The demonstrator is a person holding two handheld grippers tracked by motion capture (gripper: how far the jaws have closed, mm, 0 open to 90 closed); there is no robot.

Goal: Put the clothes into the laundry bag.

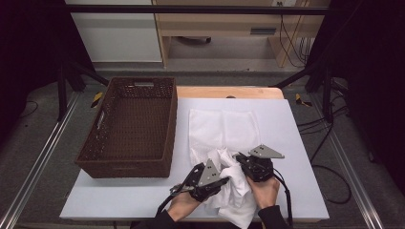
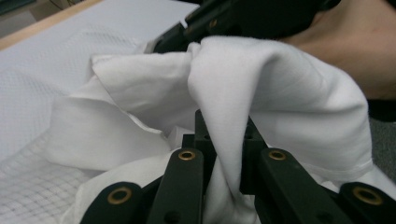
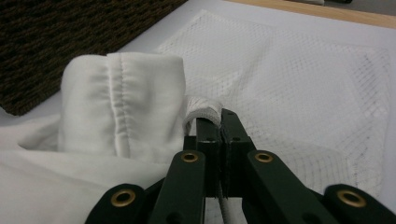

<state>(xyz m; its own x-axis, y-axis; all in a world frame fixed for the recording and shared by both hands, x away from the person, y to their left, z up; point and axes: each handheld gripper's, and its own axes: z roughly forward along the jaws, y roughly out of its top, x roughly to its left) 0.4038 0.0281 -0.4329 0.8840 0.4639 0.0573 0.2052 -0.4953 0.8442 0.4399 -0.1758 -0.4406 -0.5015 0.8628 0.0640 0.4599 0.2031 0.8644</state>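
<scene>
Both hands are low at the near edge of the white table top (image 1: 296, 143), and between them sits a crumpled white cotton garment (image 1: 232, 183), bunched up in a soft heap with its lower folds spilling over the front edge. The left gripper (image 1: 224, 180) has its jaws closed tight on a fold of that garment (image 2: 261, 93); in the left gripper view the cloth runs straight down between the black jaws and drapes over them like a tent. The right gripper (image 1: 239, 157) is clamped too, jaws all but touching, with a thin rolled edge of white mesh fabric (image 3: 203, 109) pinched at the tips, and a gathered, stitched hem of the garment (image 3: 122, 107) stands up just beside it. Spread flat behind the heap lies a white mesh laundry bag (image 1: 224, 126), its netting clear in the right gripper view (image 3: 299, 79); whether the pinched edge belongs to this bag I cannot tell for certain. Off to the left, well clear of the cloth, stands a dark brown woven rectangular basket (image 1: 129, 164) with handle slots in its walls.
</scene>
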